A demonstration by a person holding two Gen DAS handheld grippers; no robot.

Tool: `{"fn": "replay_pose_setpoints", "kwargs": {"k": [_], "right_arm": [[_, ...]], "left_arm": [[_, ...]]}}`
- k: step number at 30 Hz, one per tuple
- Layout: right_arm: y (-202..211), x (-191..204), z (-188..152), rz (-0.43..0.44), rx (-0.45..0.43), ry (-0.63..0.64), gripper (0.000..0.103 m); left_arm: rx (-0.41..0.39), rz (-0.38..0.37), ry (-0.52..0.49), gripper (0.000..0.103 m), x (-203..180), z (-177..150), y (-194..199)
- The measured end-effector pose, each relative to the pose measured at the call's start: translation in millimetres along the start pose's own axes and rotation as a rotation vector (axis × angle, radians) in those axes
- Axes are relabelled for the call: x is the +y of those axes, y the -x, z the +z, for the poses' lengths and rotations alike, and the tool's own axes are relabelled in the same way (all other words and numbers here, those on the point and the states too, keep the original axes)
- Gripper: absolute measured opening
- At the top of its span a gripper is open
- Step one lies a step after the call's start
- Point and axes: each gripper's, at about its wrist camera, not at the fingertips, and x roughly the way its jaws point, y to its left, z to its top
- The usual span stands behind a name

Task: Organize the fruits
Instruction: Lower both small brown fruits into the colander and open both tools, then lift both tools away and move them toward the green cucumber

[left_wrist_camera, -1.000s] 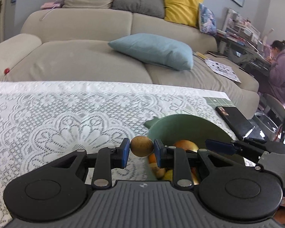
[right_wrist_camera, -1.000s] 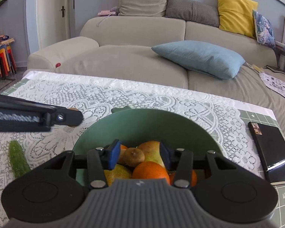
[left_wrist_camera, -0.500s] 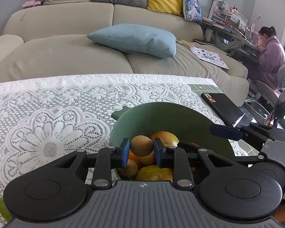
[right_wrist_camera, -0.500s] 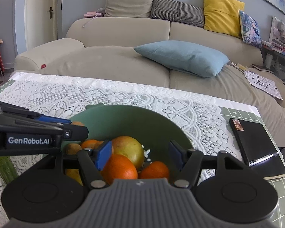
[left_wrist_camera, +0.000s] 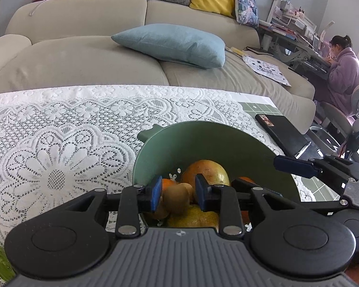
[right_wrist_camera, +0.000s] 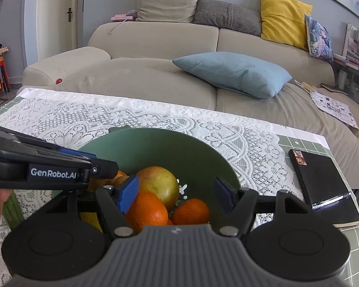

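The left gripper (left_wrist_camera: 177, 192) hangs low over the green bowl (left_wrist_camera: 203, 141), and a brown kiwi (left_wrist_camera: 176, 197) sits between its jaws. The blue pads stand a little off its sides, so I judge the grip slackened, the fruit resting on the pile below. The right gripper (right_wrist_camera: 177, 191) hovers over the same bowl with its jaws spread wide and nothing between them.

A kiwi is light, slightly fuzzy and soft under pressure (it bruises easily), so it wants a gentle hold across its middle.

The right view shows the oranges (right_wrist_camera: 147, 209) and the big yellowish fruit (right_wrist_camera: 159, 184) clearly, yet the left tool hides the kiwi there. Only the left view shows the kiwi, plus a woman at a desk (left_wrist_camera: 342, 71).
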Motion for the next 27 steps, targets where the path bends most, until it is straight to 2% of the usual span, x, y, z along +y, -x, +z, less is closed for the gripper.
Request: {"fn": "replay_pose_setpoints", "kwargs": {"k": [3, 8, 16, 21, 27], "right_arm": [[2.1, -0.8, -0.5, 0.002, 0.0, 0.0, 0.067], [6.8, 0.0, 0.7, 0.0, -0.016, -0.006, 0.067], [23.9, 12.5, 8.1, 0.038, -0.068, -0.029, 0.069], [35.5, 27.8, 13.7, 0.126, -0.068, -0.07, 0.074], [40.7, 54.2, 14.5, 0.236, -0.005, -0.097, 0.077]], "left_arm": [[-0.024, -0.005, 0.001, 0.044, -0.7, 0.3, 5.8], [-0.064, 0.0, 0.005, 0.045, 0.3, 3.0, 21.2], [-0.131, 0.07, -0.032, 0.05, 12.0, 3.3, 57.5], [-0.148, 0.107, -0.059, 0.053, 26.8, -1.0, 83.0], [-0.141, 0.154, -0.072, 0.055, 49.1, -9.9, 107.1]]}}
